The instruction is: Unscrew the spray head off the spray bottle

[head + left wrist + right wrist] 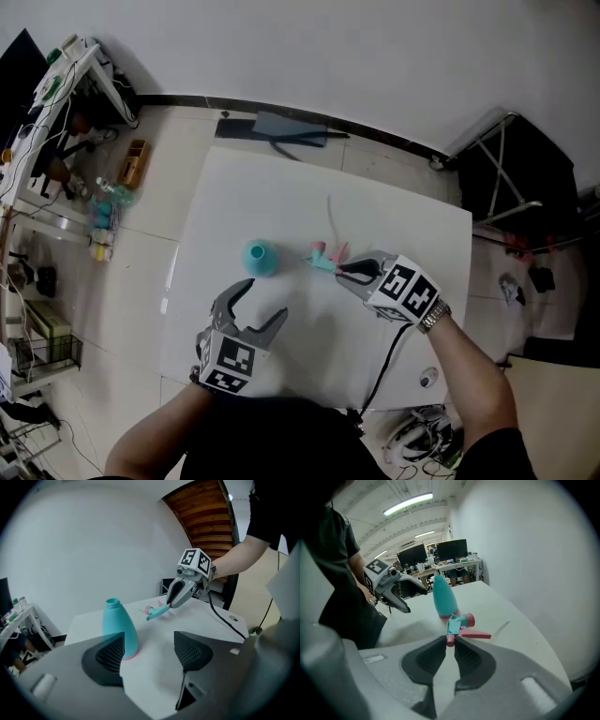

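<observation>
We see the spray bottle [261, 258] standing upright on the white table [394, 225], its neck bare. Just right of the bottle, our right gripper [342, 270] pinches the detached spray head [326, 257] by its pink end. Near the bottle on our side, our left gripper [265, 298] has its jaws wide apart and empty.

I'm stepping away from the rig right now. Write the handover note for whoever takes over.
Left gripper: open, empty, short of the bottle and not touching it.
Right gripper: shut on the pink end of the spray head.
Bottle: upright on the white table, neck open.
Done: the spray head is off the bottle.
Left: probably just set the spray head down beside the bottle and release.
</observation>
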`<move>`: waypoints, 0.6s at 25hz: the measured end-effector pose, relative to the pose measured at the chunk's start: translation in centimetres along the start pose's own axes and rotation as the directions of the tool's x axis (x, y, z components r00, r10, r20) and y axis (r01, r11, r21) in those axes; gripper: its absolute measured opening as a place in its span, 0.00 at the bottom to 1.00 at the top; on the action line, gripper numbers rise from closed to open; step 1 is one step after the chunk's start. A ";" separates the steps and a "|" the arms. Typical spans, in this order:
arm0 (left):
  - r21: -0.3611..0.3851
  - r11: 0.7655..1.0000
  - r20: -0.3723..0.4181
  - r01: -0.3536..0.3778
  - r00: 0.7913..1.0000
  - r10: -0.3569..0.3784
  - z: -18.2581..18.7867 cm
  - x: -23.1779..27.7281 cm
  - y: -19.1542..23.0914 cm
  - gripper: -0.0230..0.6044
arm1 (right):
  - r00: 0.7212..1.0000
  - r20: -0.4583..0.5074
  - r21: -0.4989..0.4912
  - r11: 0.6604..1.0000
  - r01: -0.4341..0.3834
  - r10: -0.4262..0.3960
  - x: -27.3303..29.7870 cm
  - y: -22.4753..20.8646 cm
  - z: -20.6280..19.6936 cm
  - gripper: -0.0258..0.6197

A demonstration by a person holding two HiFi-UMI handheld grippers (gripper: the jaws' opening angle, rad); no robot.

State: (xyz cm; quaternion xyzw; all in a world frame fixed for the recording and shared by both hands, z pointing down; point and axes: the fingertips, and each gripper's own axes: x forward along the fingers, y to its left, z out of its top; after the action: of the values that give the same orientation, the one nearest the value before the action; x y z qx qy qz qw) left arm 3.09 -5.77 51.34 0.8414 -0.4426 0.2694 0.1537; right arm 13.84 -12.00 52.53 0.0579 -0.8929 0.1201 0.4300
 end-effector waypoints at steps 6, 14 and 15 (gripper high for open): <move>0.041 0.997 0.062 0.059 0.996 -0.061 2.6 -0.9 -1.4 0.53 | 0.995 0.075 0.017 0.997 -0.069 0.067 -3.1 3.1 1.0 0.11; 0.066 0.976 0.109 0.206 0.971 -0.213 5.9 -1.4 -3.5 0.42 | 0.976 0.169 0.052 0.988 -0.147 0.136 -6.7 6.8 2.4 0.11; 0.072 0.971 0.114 0.229 0.965 -0.236 6.2 -1.4 -3.8 0.41 | 0.973 0.178 0.052 0.986 -0.156 0.145 -7.1 7.2 2.5 0.11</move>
State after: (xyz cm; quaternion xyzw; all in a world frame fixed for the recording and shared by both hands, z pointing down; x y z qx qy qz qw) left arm 7.52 -5.80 45.38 0.9065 -0.3413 0.2105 0.1322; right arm 14.85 -5.70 44.26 0.0144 -0.9245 0.1759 0.3379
